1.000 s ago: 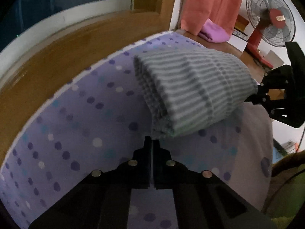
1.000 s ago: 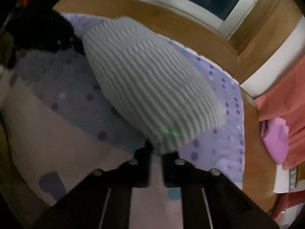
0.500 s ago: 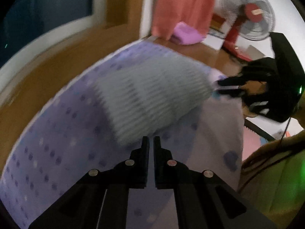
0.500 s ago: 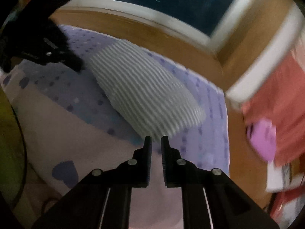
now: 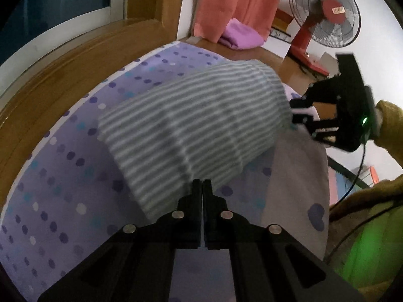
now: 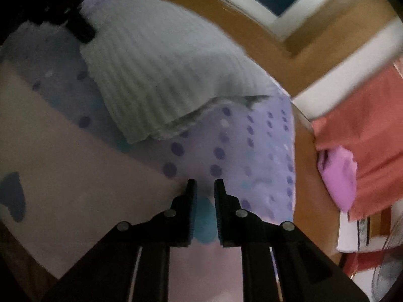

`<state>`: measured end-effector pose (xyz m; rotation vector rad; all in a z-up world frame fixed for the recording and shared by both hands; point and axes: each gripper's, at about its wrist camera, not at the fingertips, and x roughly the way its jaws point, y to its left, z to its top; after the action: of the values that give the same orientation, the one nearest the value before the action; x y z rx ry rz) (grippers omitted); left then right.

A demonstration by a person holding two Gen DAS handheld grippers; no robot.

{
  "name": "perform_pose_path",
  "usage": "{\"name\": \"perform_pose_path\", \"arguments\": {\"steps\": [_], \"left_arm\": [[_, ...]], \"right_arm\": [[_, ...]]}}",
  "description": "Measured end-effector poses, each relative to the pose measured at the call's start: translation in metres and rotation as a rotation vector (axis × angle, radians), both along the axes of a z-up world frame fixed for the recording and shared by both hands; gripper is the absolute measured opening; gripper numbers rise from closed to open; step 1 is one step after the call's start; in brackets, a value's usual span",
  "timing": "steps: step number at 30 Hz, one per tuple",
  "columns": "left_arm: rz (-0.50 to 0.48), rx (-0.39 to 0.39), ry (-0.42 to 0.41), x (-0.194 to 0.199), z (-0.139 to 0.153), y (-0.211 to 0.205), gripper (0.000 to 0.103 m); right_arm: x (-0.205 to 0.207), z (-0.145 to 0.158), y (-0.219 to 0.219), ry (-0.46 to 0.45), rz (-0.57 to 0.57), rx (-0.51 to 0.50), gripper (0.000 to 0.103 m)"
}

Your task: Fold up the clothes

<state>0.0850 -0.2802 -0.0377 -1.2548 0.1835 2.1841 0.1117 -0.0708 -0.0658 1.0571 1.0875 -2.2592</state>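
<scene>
The folded garment (image 5: pixel 199 128), grey with pale stripes, lies on the sheet (image 5: pixel 75 181), a purple cloth with dotted print that covers the work surface. In the left wrist view the garment is a thick, rounded bundle running from the lower centre up toward the right. The left gripper (image 5: pixel 202 185) has its jaws closed to a thin slit, with nothing seen between them; its tips stand at the near edge of the garment, and whether they touch the cloth cannot be told. The right gripper (image 5: pixel 296 112) is at the far right end of the garment in the same view, its fingers just beside the fabric edge, with a green light lit on its body. A sleeve (image 5: pixel 389 123) in mustard cloth reaches in behind it. In the right wrist view the right gripper (image 6: pixel 204 185) shows a narrow gap between its jaws; nothing is between them, and the sheet is visible through the gap. The garment (image 6: pixel 156 70) lies ahead of these tips and apart from them, its layered edge facing the camera. The left gripper (image 6: pixel 75 25) is a dark blurred shape at the garment's upper left corner. A wooden frame (image 5: pixel 75 58) borders the sheet. Beyond it are an orange curtain (image 5: pixel 234 2), a folded pink cloth (image 5: pixel 241 35) and a red fan (image 5: pixel 327 12).
</scene>
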Motion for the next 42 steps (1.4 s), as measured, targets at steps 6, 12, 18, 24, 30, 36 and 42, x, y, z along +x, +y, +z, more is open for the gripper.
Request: {"name": "perform_pose_path", "arguments": {"steps": [6,12,18,24,30,36,42], "left_arm": [[-0.096,-0.015,0.012,0.007,0.003,0.020,0.009],[-0.106,-0.073,0.005,-0.012,-0.009,0.009,0.003],[-0.054,-0.186,-0.003,-0.017,-0.020,-0.016,0.003],[-0.022,-0.166,0.015,-0.001,-0.002,-0.025,0.005],[-0.102,0.007,0.095,0.004,0.035,0.002,0.017],[-0.026,0.054,0.011,-0.031,0.008,-0.018,0.017],[0.182,-0.027,-0.061,-0.024,-0.012,-0.070,0.036]], "right_arm": [[0.046,0.049,-0.052,0.111,0.235,-0.129,0.018],[0.037,-0.006,-0.087,0.220,0.414,0.120,0.048],[0.021,-0.010,-0.057,0.142,0.360,0.135,0.048],[0.018,0.000,-0.036,0.089,0.267,0.139,0.046],[0.036,0.036,-0.064,0.147,0.335,-0.004,0.046],[0.016,0.013,-0.083,0.126,0.370,-0.018,0.047],[0.018,0.013,-0.052,-0.008,0.244,-0.081,0.052]]}}
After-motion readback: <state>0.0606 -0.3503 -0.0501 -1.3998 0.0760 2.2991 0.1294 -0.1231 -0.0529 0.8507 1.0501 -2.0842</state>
